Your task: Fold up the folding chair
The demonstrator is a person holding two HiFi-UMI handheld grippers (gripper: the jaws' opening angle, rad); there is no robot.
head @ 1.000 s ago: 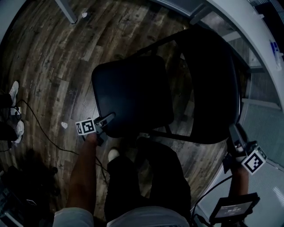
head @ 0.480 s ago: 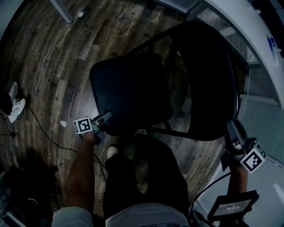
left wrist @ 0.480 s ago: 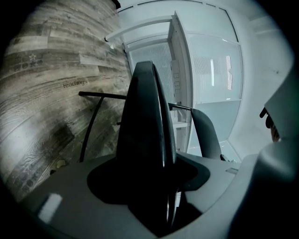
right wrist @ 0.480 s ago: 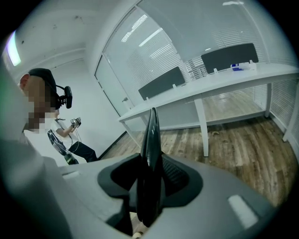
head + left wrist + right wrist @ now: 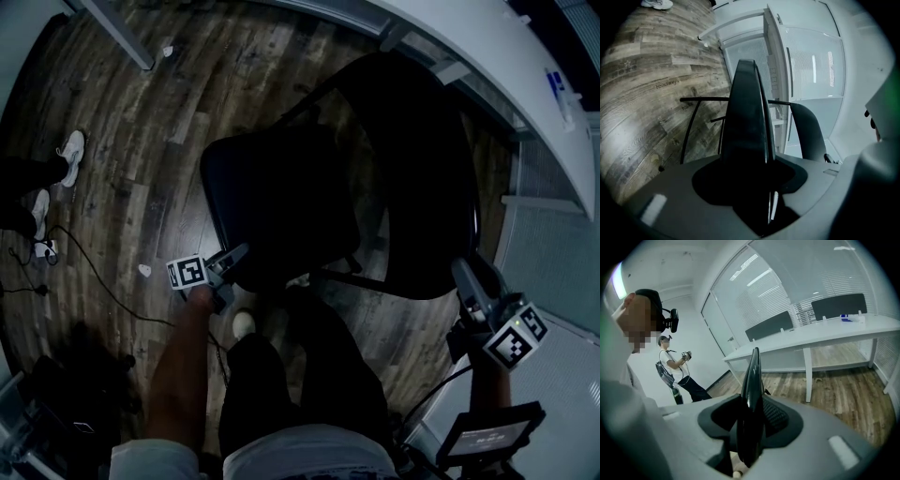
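In the head view the black folding chair stands open, its seat (image 5: pixel 281 202) in the middle and its backrest (image 5: pixel 422 178) to the right. My left gripper (image 5: pixel 234 255) has been closing its jaws and is now shut on the seat's near edge. In the left gripper view the seat (image 5: pixel 747 112) runs edge-on out of that gripper (image 5: pixel 757 168), with the backrest (image 5: pixel 808 133) beyond. My right gripper (image 5: pixel 466 277) is shut on the backrest's near rim. In the right gripper view the rim (image 5: pixel 752 385) stands as a thin black blade between that gripper's (image 5: pixel 750 427) jaws.
A long white table (image 5: pixel 487 56) curves along the top right, with a table leg (image 5: pixel 117 33) at top left. Cables (image 5: pixel 94 281) lie on the wood floor. Another person's shoes (image 5: pixel 70 150) are at the left; that person (image 5: pixel 670 366) stands farther off. My legs (image 5: pixel 300 375) are close behind the chair.
Both grippers have risen. The seat's near edge has come up with the left gripper, so the seat looks narrower. The shoes at the left have shifted.
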